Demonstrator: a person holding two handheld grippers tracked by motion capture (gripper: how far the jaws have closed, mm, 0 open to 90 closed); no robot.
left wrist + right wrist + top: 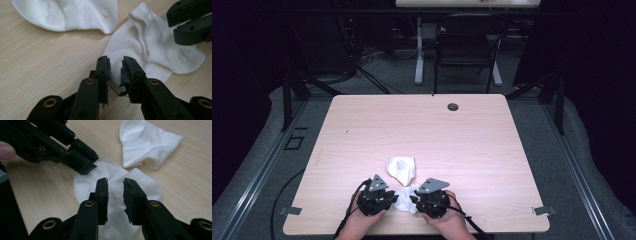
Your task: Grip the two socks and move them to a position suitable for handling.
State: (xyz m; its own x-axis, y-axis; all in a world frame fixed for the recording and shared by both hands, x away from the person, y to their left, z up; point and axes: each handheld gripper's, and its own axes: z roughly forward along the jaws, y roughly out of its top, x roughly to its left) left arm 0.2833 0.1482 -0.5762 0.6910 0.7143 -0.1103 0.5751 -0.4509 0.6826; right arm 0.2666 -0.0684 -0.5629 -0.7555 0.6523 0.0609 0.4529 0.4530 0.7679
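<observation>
Near white sock (155, 47) flat on the wooden table (362, 130) between both grippers, left gripper (115, 65) and right gripper (115, 185) slightly parted, seemingly gripping nothing, second sock (147, 142) just beyond.

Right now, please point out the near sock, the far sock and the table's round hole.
near sock (155, 47), left gripper view, ribbed cuff.
far sock (401, 169), high view, middle.
round hole (453, 106), high view, centre.

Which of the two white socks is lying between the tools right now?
The near sock, at the table's front edge between both tools; the other sock lies farther back, clear of them.
</observation>
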